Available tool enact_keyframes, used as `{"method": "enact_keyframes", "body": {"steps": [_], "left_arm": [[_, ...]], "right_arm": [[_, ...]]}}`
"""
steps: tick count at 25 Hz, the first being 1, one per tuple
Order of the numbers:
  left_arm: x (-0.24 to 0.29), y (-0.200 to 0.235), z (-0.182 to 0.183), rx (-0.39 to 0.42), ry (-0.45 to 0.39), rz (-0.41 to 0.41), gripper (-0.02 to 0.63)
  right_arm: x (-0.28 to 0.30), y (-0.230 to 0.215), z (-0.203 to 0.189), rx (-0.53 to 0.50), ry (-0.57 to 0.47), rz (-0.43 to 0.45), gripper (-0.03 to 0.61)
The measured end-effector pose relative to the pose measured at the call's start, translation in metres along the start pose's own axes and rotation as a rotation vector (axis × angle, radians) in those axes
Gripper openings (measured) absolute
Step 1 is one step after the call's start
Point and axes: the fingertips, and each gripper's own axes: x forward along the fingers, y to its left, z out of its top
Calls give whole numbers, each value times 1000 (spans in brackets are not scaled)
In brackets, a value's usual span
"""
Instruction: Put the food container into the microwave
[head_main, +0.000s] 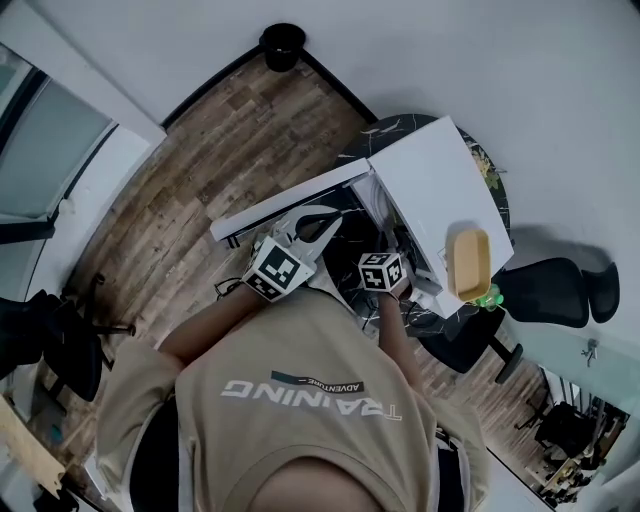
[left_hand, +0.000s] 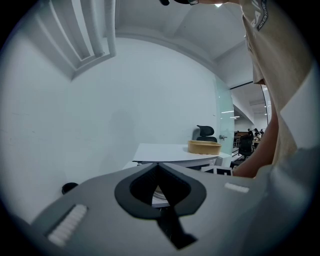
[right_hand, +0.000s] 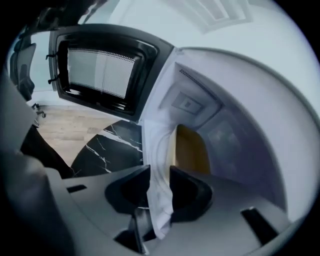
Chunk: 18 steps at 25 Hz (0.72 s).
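Right tongs (right_hand: 159, 175) are clamped on the white rim of the white-and-yellow plastic food container (right_hand: 189, 150). The container is inside the cavity of the white box microwave (head_main: 430, 180), whose black-framed mesh-window door (right_hand: 100, 70) is swung open. Left tongs (left_hand: 157, 167) are closed, tips together, nothing between them, held off to the door side. The microwave sits on a black marble-pattern round worktop (right_hand: 107, 147). A tan oval bowl (head_main: 468, 262) is on top of the microwave.

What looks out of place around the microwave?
A tan container sits on top of the microwave, near its edge, not inside; the right gripper holds the food container at the cavity.
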Motion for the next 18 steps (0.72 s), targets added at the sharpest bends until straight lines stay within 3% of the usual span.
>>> {"method": "enact_keyframes", "body": {"steps": [5, 12, 16, 18], "left_arm": [[7, -14, 4, 24, 10, -23, 3], [15, -33, 9, 6, 37, -26, 3], [15, -41, 3, 4, 68, 17, 3], [12, -43, -1, -41, 73, 56, 3]], "right_arm": [[-37, 9, -2, 73, -70, 10, 106], [-45, 30, -22, 355, -138, 244, 20], [-57, 37, -23, 367, -198, 327, 14], [-56, 47, -24, 341, -236, 395, 12]]}}
